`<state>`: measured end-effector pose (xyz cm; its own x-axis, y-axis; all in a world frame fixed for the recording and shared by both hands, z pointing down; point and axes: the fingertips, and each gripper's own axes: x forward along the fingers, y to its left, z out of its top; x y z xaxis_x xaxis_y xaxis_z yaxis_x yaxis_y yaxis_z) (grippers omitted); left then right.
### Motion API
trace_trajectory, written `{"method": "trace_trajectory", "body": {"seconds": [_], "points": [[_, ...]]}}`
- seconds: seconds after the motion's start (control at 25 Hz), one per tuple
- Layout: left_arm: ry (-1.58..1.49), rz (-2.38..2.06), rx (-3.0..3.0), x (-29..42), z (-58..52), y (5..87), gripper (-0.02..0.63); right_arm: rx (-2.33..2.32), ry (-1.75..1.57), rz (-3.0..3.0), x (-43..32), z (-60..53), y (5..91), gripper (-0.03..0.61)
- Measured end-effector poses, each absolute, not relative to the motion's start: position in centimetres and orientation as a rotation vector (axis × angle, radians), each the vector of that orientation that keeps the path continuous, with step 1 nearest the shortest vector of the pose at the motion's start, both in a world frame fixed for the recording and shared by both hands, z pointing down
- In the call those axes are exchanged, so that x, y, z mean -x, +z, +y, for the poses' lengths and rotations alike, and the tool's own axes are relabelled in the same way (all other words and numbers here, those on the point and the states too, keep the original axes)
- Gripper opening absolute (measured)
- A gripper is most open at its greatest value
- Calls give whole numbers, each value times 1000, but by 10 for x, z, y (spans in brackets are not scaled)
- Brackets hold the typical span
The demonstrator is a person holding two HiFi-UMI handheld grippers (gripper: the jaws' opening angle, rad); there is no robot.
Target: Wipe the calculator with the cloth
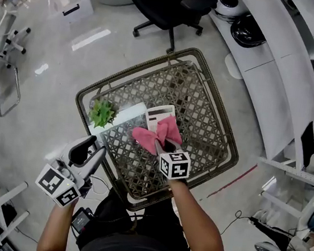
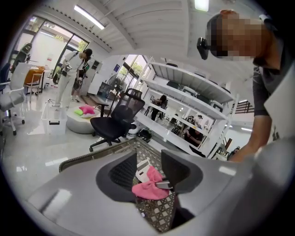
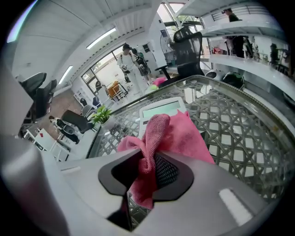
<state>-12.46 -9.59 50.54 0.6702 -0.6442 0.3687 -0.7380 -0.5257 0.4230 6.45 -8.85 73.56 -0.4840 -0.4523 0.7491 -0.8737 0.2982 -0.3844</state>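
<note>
— While the right gripper (image 1: 159, 146) has its jaws clenched on a bunched fold of the pink cloth (image 1: 157, 132), which step would you say this is?

— The wiping itself, by my reading. The cloth's loose part is spread over the near end of the calculator (image 1: 158, 115), which lies flat on the glass-topped wicker table (image 1: 213, 158), near the small potted plant (image 1: 102, 112). Only the calculator's far end, with the display, shows past the cloth.

— And the left gripper (image 1: 88, 152)?

— Its jaws are released, with nothing between them. It hangs off the table's near left corner, well apart from the calculator, and takes no part in the job.

— So what does the next move call for?

— A sweep of the cloth along the calculator toward the display end, pressed flat, I'd judge. The grip is on a narrow fold, so the loose part may bunch up and skip over the keys. The calculator looks light and sits on smooth glass. It could slide under the stroke, and then the left gripper would do well to steady an edge.
</note>
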Motion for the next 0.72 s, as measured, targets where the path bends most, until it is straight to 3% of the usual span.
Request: {"method": "trace_trajectory", "body": {"seconds": [0.72], "points": [[239, -1046, -2329, 112, -101, 509, 196, -1384, 1122, -1977, -140, -123, 732, 74]]}}
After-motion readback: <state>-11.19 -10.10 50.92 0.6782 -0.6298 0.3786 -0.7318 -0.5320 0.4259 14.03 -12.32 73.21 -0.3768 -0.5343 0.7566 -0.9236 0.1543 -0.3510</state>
